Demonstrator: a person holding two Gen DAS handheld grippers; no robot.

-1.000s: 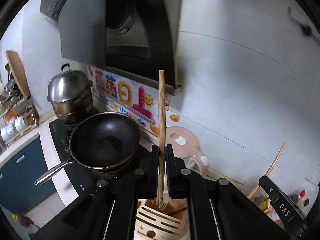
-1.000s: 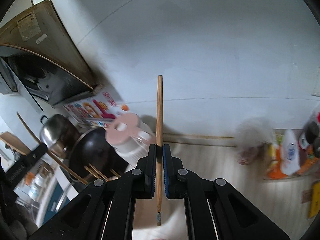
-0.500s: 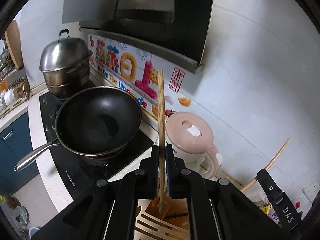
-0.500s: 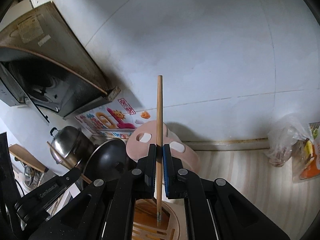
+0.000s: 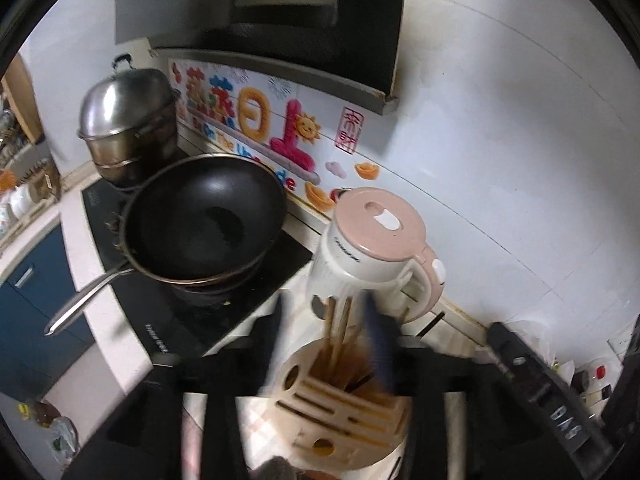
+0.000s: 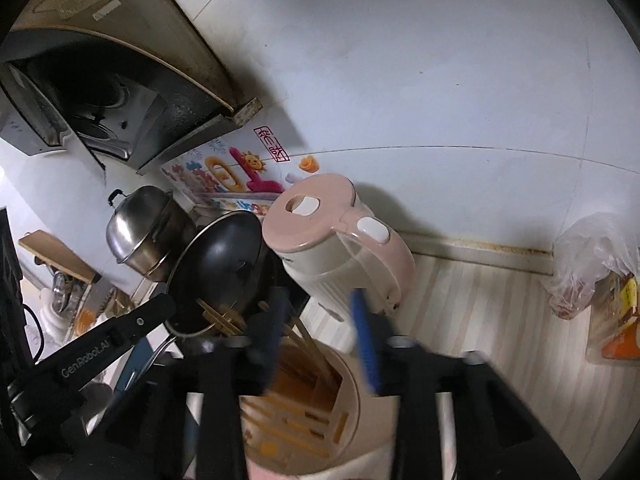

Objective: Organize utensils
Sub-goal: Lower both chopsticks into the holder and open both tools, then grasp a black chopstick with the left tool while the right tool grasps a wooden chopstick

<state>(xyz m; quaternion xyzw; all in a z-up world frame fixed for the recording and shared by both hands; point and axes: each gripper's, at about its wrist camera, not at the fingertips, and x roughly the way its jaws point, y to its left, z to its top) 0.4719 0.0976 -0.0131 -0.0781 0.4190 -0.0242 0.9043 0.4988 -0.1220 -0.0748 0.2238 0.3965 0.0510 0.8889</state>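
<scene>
From the left wrist, the left gripper point(image 5: 326, 332) is opening, jaws clear of the wooden chopsticks point(image 5: 338, 330) standing in the cream slotted utensil holder point(image 5: 340, 408) below. From the right wrist, the right gripper point(image 6: 318, 334) is also opening over that holder point(image 6: 304, 420); the other tool reads "GenRobot.AI" point(image 6: 86, 358).

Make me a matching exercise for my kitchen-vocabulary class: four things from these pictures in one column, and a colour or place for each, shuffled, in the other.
Things:
1. wok
2. kettle lid
3. steamer pot
4. chopsticks

Descriptions:
A. shiny steel, behind the wok
B. pink
C. standing in the cream utensil holder
D. black inside, on the cooktop

Pairs: 1-D, 2-B, 3-A, 4-C
</scene>
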